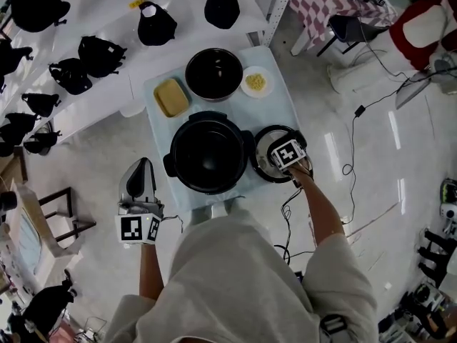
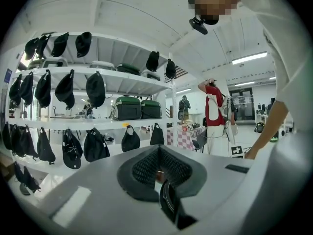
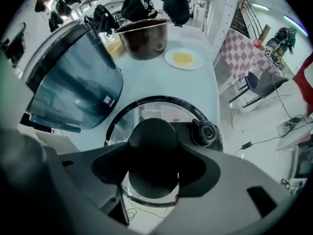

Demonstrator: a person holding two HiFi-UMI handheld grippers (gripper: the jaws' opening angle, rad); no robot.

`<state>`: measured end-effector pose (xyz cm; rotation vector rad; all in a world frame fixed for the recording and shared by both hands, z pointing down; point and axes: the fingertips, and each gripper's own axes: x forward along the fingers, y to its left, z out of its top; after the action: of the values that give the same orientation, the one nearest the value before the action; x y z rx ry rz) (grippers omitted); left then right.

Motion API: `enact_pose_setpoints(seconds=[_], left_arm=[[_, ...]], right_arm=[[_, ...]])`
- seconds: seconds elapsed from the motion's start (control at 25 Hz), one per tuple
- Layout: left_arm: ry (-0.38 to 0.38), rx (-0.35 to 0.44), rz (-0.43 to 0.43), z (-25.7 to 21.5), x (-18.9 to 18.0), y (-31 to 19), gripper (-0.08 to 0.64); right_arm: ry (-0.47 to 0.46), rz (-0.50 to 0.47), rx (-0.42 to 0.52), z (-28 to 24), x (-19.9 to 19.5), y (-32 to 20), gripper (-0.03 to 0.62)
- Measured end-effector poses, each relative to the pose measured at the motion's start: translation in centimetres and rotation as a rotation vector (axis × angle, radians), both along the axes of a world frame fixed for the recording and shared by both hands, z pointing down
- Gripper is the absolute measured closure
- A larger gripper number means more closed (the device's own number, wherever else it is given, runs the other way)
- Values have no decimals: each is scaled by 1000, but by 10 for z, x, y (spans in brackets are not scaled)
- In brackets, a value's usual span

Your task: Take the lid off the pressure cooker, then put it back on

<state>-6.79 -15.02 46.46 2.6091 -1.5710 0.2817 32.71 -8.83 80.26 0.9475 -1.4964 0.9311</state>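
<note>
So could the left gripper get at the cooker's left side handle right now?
Probably yes: the left gripper hangs just beside the table, with nothing between it and the handle on the pressure cooker. Its jaws are shut, so they'd need opening first.

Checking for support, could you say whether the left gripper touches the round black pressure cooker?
Apart: head view shows a gap between left gripper and pressure cooker.
</note>
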Motion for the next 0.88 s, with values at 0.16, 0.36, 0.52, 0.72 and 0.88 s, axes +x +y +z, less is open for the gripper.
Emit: enact_pose_setpoints(seconds=[0.16, 0.36, 0.52, 0.72, 0.88], left_arm=[[1, 3, -21, 0, -7, -2, 554], [2, 4, -18, 1, -7, -1, 554], [0, 13, -8, -1, -6, -2, 552], [10, 17, 2, -2, -6, -4, 552], [16, 16, 19, 2, -3, -8, 554]], right_arm=[[25, -1, 13, 3, 4, -1, 316], [-22, 10, 25, 7, -3, 0, 313], [-51, 8, 63, 4, -8, -3, 267], [-113, 106, 324, -41, -9, -21, 262], [-205, 193, 667, -127, -23, -36, 335]])
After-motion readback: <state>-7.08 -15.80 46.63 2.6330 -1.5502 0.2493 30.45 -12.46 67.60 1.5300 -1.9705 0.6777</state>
